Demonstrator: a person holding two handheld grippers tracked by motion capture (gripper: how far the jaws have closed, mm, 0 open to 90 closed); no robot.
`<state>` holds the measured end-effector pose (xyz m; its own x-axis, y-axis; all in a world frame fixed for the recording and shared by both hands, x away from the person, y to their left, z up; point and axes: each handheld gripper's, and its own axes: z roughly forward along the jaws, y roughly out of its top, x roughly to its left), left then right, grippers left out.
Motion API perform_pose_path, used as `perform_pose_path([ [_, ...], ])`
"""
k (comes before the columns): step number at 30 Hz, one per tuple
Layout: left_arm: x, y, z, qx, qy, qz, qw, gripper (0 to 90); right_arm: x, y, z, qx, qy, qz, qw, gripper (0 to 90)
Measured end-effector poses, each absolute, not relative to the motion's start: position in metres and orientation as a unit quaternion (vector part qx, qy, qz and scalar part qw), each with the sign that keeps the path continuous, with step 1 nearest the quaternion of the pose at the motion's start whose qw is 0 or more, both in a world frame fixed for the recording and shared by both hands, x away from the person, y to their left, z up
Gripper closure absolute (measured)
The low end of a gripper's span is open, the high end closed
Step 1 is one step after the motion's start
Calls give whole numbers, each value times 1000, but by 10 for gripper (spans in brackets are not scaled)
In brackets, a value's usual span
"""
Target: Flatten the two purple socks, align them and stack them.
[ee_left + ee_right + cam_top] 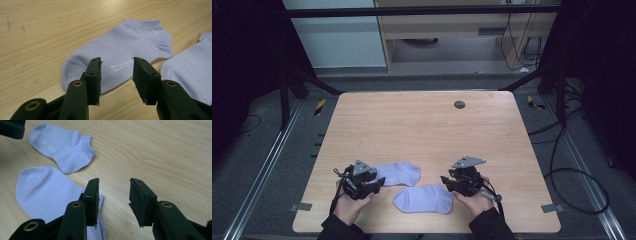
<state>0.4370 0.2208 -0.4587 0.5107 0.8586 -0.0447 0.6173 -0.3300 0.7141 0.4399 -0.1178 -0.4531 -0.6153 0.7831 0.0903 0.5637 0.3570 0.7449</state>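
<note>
A pale wooden table point(422, 125) takes up most of the scene, bare across its far half save a small dark round disc point(459, 104) near the back edge. Close to the person's side lie two lavender ankle socks, flat and just apart: the far sock point(401, 172) to the left, the near sock point(424, 198) toward the middle. The left gripper point(376, 186) sits at the far sock's toe end, jaws spread, with white lettering between them, too blurred to read. The right gripper point(448, 183) is beside the near sock's cuff, jaws likewise spread, pinching nothing.
</note>
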Motion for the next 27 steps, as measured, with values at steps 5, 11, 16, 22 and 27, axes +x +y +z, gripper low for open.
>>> perform_pose_path([
  [5,446,237,-460,790,478,184,336,553,449,-113,-451,421,809,384,143,597],
  [11,453,253,-461,782,492,197,327,549,461,-93,-444,422,805,396,136,607],
  [16,457,262,-466,780,500,206,315,553,472,-66,-446,410,815,389,130,622],
  [22,461,265,-472,781,505,206,304,570,483,-40,-455,409,822,376,122,635],
  [27,467,264,-479,785,504,198,300,583,493,-25,-469,416,827,357,125,643],
])
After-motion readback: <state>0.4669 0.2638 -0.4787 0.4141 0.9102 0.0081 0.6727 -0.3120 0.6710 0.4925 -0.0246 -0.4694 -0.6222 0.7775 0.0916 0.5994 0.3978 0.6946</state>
